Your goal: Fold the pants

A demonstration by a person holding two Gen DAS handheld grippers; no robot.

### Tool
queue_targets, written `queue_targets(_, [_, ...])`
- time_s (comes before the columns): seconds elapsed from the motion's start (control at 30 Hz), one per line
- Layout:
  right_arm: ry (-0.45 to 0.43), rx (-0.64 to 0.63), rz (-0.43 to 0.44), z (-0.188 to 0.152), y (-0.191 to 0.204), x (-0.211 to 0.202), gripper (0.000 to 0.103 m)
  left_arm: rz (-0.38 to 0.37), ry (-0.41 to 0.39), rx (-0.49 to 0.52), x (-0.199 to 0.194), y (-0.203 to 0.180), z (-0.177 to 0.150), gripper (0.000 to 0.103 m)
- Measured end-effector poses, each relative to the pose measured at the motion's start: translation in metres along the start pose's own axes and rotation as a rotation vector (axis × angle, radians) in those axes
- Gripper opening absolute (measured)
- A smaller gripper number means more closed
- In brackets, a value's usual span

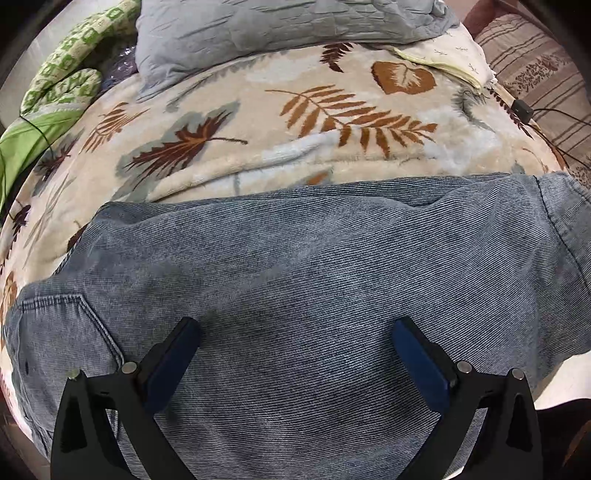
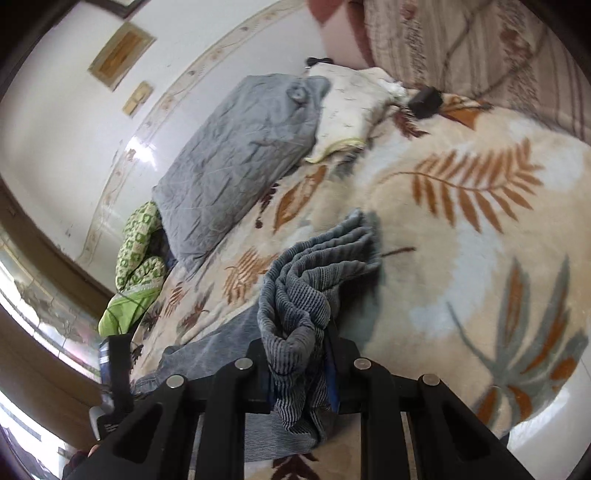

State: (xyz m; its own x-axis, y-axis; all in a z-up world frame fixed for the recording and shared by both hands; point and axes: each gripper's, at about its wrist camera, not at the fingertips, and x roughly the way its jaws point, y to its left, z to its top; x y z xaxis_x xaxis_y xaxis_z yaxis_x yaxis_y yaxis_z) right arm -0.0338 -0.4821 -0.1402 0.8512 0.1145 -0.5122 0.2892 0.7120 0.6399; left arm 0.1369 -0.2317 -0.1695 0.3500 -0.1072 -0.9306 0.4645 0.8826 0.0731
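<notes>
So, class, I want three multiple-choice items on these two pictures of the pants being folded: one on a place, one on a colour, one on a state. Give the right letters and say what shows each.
1. Where do the pants lie?
A. on a wooden floor
B. on the leaf-print blanket
C. in a basket

2. What colour is the pillow beyond the pants?
A. red
B. black
C. grey-blue

3. How do the two grippers stand?
A. left gripper open, right gripper shut on the pants
B. both open
C. left shut on the pants, right open

Answers:
1 B, the denim rests directly on the blanket with brown leaves.
2 C, its wrinkled cover is grey-blue in both views.
3 A, the left fingers stand wide apart above flat denim, while bunched denim is pinched between the right fingers.
</notes>
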Motion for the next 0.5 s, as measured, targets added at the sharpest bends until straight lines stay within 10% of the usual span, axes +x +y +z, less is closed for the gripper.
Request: queue_targets(0.5, [0.183, -0.288, 0.107, -0.048, 0.100, 0.049, 0.021, 0.010, -0.124, -0.204, -0.068, 0.097, -0.003, 0.103])
